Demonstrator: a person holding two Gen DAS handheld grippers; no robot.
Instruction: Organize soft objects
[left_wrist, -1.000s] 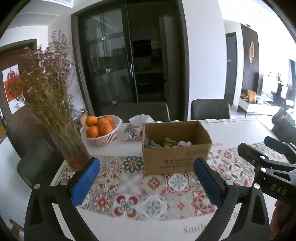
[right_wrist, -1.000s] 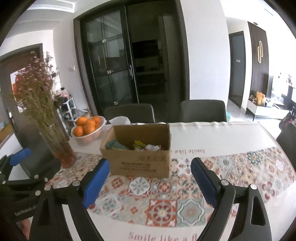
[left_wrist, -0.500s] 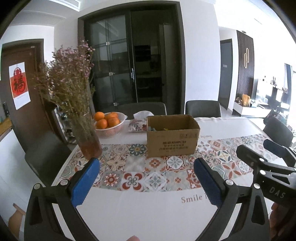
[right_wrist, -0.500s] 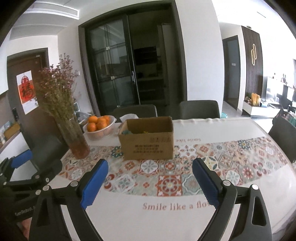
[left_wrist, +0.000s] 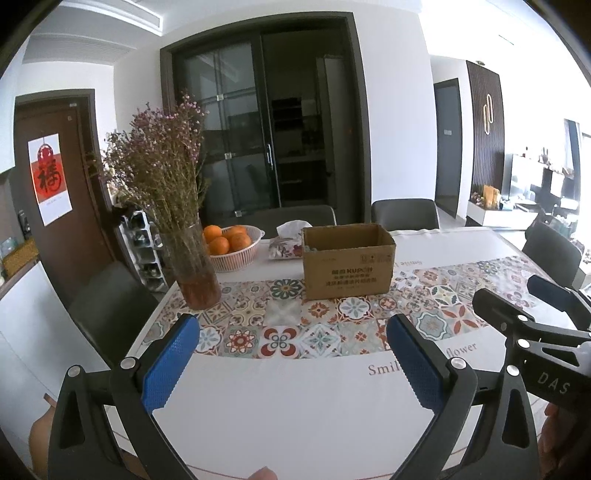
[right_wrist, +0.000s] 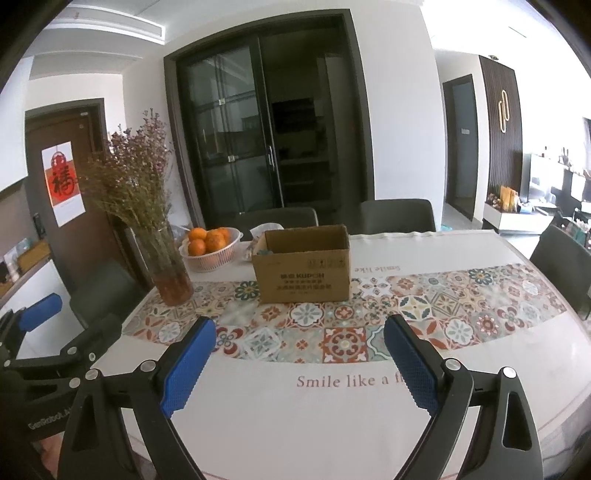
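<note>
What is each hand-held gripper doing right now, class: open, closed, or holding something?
Left hand-held gripper: open, nothing between its blue pads, only the tablecloth beyond.
Right hand-held gripper: open, holding nothing.

Both handheld units match: the left black-framed two-finger gripper (left_wrist: 293, 360) and the right black-framed two-finger gripper (right_wrist: 300, 356) have triangular cut-out arms, silver round screw heads at the pivots, and blue dimpled rubber pads (right_wrist: 188, 365) on the finger insides. White "DAS" lettering shows on the right unit's body in the left wrist view, partial white "GenRobot" lettering on the left unit's body in the right wrist view.
</note>
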